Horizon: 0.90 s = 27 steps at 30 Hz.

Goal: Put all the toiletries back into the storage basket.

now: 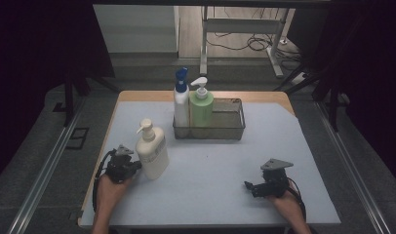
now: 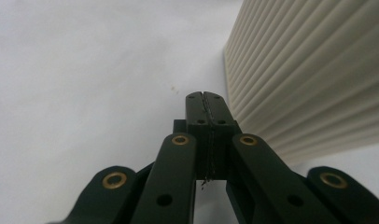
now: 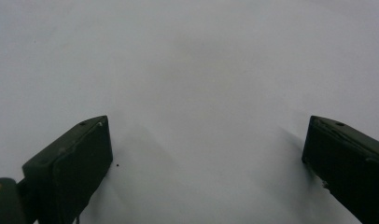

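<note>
Resting beside ribbed cream pump bottle (image 1: 152,152), seemingly untouching: left gripper (image 2: 206,100) pressed together; right gripper (image 3: 206,154) apart.

Both hand-held tools are black. The left gripper (image 1: 129,165) has linked arms with brass-ringed pivots and small screw holes, and a black cable looping behind. The right gripper (image 1: 249,185) has blocky, squared fingers (image 3: 71,163), a grey three-cornered top plate and a trailing cable. Forearms are bare, sleeveless.
</note>
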Tool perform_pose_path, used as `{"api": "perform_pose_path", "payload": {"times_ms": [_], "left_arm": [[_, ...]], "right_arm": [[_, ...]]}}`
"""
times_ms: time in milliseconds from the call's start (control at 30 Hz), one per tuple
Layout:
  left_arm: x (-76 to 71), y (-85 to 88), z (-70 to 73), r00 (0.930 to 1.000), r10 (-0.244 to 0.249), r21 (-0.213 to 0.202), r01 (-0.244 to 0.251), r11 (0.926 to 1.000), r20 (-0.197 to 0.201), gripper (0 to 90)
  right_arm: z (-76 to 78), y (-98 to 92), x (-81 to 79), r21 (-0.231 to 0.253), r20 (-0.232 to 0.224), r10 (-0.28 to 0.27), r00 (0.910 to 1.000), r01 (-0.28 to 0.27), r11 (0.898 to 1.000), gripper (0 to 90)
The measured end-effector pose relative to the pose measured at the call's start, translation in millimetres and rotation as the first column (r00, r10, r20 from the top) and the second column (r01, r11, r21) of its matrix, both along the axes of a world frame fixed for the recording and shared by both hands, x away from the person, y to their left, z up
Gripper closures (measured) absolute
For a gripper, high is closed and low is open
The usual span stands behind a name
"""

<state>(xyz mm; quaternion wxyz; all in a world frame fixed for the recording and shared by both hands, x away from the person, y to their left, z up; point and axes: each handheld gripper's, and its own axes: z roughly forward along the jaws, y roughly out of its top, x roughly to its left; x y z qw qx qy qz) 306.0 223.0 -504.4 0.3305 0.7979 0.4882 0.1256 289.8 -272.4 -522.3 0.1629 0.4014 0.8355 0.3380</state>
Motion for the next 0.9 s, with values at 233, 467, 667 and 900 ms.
{"api": "perform_pose_path", "payload": {"times_ms": [233,467,667,900], "left_arm": [[4.9,-3.7,-0.2,0.9998,-0.013,-0.029,0.012,0.9995,-0.013,89.5],[1.0,-7.7,-2.9,0.9994,-0.032,-0.050,0.031,0.9983,-0.015,89.5],[-2.5,-16.4,-5.9,0.9985,-0.051,-0.065,0.050,0.9966,-0.018,89.5],[-7.8,-23.7,-5.5,0.9982,-0.058,-0.044,0.057,0.9974,-0.018,89.4]], "right_arm": [[0.0,0.0,-0.1,0.001,0.000,0.001,1.0000,-0.001,1.000,1.2],[-0.1,0.0,-0.1,0.001,0.001,0.000,1.0000,0.000,1.000,1.2],[0.0,-0.1,0.0,-0.001,0.001,0.001,1.0000,-0.001,1.000,1.2],[0.0,0.2,-0.1,-0.001,0.000,-0.002,1.0000,0.002,1.000,1.2]]}}
